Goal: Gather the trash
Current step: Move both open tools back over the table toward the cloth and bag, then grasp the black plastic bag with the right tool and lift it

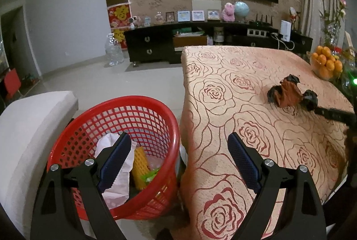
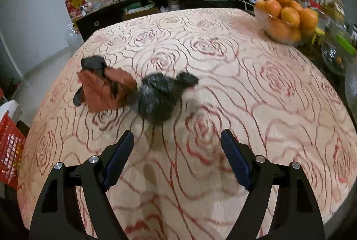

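Right wrist view: black crumpled wad motion-blurred, so you cannot read its edges. Red basket cut off by left frame edge. Left wrist view: your left claw hides part of the white paper in the basket.

Bare tablecloth around crumpled trash; orange bowl well apart.
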`<state>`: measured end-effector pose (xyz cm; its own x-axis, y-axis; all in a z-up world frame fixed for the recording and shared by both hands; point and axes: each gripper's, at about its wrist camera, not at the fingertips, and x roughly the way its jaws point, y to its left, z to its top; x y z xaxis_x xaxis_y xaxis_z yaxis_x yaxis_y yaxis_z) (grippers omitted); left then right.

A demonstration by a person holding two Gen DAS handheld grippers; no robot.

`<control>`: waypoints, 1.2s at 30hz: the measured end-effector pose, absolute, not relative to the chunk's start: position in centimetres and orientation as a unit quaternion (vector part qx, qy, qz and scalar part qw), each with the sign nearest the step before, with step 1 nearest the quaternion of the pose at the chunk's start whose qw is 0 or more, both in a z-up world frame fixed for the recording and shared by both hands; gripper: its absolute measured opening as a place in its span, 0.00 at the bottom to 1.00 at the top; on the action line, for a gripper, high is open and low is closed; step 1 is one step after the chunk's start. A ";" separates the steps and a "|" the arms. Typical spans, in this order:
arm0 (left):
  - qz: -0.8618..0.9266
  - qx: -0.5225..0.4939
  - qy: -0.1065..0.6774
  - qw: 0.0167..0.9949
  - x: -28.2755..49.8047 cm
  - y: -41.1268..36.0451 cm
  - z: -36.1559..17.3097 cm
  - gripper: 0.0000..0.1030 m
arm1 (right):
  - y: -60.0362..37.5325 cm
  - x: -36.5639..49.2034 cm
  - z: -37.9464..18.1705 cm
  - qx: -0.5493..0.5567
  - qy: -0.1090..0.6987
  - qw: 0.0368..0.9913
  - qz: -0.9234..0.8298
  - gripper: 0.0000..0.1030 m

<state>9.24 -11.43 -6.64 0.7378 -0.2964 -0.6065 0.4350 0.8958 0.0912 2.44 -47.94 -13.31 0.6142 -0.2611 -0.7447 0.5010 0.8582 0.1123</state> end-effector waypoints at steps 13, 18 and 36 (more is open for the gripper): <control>-0.212 0.147 0.308 0.916 8.6 -13.2 -7.6 0.82 | -50.7 8.0 -13.9 0.173 0.389 0.882 -0.202 0.75; -0.213 0.152 0.309 0.914 8.7 -13.5 -7.8 0.82 | -51.0 8.3 -14.2 0.185 0.392 0.881 -0.189 0.60; -0.210 0.149 0.317 0.913 9.0 -13.9 -8.0 0.82 | -48.3 2.9 -13.7 0.169 0.409 0.878 -0.182 0.43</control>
